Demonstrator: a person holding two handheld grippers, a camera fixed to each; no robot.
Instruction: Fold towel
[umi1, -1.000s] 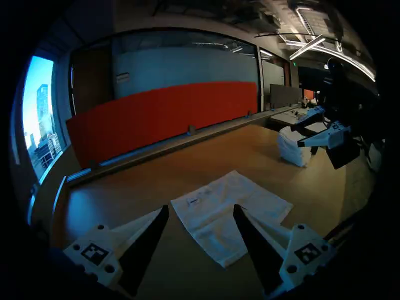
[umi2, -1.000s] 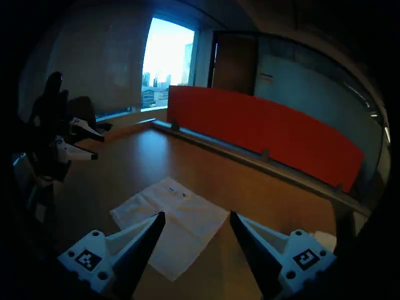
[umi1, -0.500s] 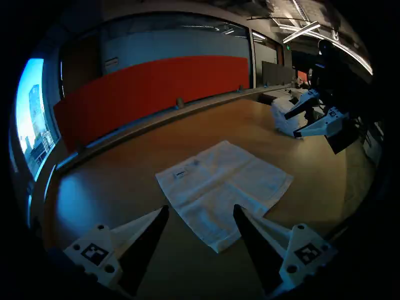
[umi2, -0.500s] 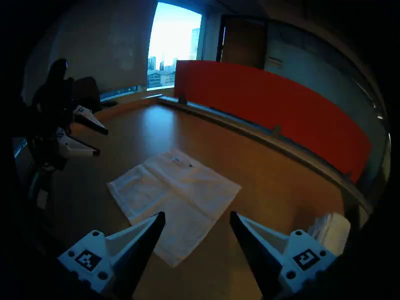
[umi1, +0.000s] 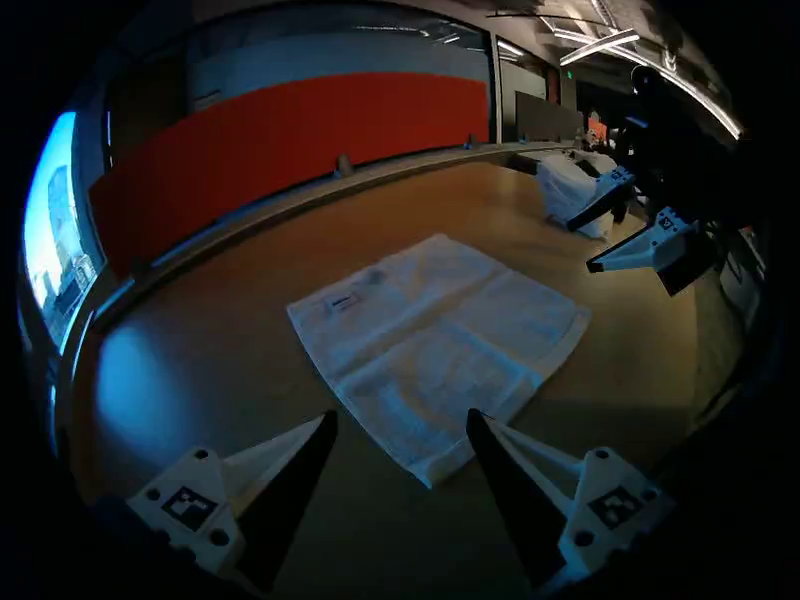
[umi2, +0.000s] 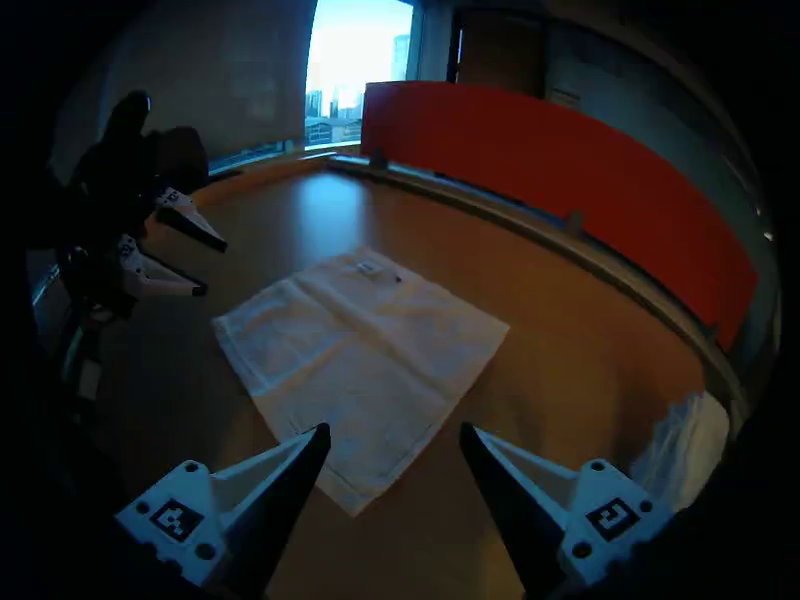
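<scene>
White plastic, black inner faces, a square marker on each finger: left gripper, spread wide, nothing pinched, nothing touched as far as visible. Poised above the brown wooden table, tips either side of the nearest corner of the white rectangular cloth towel in the left gripper view. Same story for the right gripper: fingers well apart, empty, hanging over the opposite side of the towel, with a corner of the cloth between the tips in the right gripper view.

Also visible from across the table, each in the other's camera: right gripper off past the towel's far right edge, left gripper just beyond the towel's left edge. Both gaping, both clear of the cloth, both held by a dark figure of a person.

Towel itself: spread flat around the middle of the table, faint crease lines crossing the centre, small sewn-in label near the far edge.

Further out: lumpy white cloth bundle on the table beyond the right gripper, well apart from the towel. Behind everything, a long red partition panel along the table's far edge and a bright window with city buildings outside.
</scene>
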